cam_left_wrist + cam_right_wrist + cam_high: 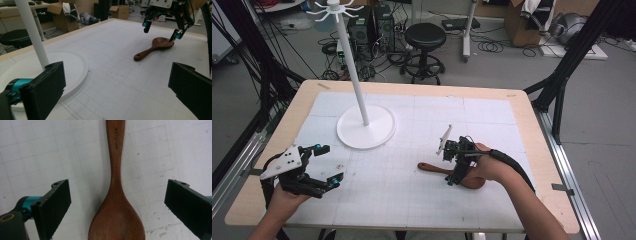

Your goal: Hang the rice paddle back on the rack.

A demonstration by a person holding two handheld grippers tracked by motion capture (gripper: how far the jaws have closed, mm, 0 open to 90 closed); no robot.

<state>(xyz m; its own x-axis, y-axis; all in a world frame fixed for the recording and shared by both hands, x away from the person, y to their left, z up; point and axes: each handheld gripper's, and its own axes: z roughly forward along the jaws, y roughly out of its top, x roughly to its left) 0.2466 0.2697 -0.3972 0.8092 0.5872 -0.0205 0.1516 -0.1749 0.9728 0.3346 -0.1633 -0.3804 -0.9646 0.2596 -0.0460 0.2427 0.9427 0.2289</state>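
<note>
White gridded mat (pixel 412 150) is covering a wooden table (pixel 532 130), lab floor behind with one black stool (pixel 425 37), cables, boxes. High view: one wooden spoon (pixel 432 168) is lying flat on the mat right of centre, handle pointing left, bowl under the right gripper (pixel 457 165), which is hovering over it, jaws spread. Left gripper (pixel 324 165) is sitting at the mat's left edge, jaws apart, holding nothing, well apart from the spoon. One white stand (pixel 364 125), round base and tall pole, is standing on the mat's far left part.

Left gripper view: its jaws are gaping wide; stand base just beside the left jaw; the spoon (pixel 156 46) farther off with the right gripper (pixel 162 31) above its bowl.

Right gripper view: jaws are straddling the spoon (pixel 116 202) on both sides, not touching; "MAXCOOK" lettering is showing on the handle.
</note>
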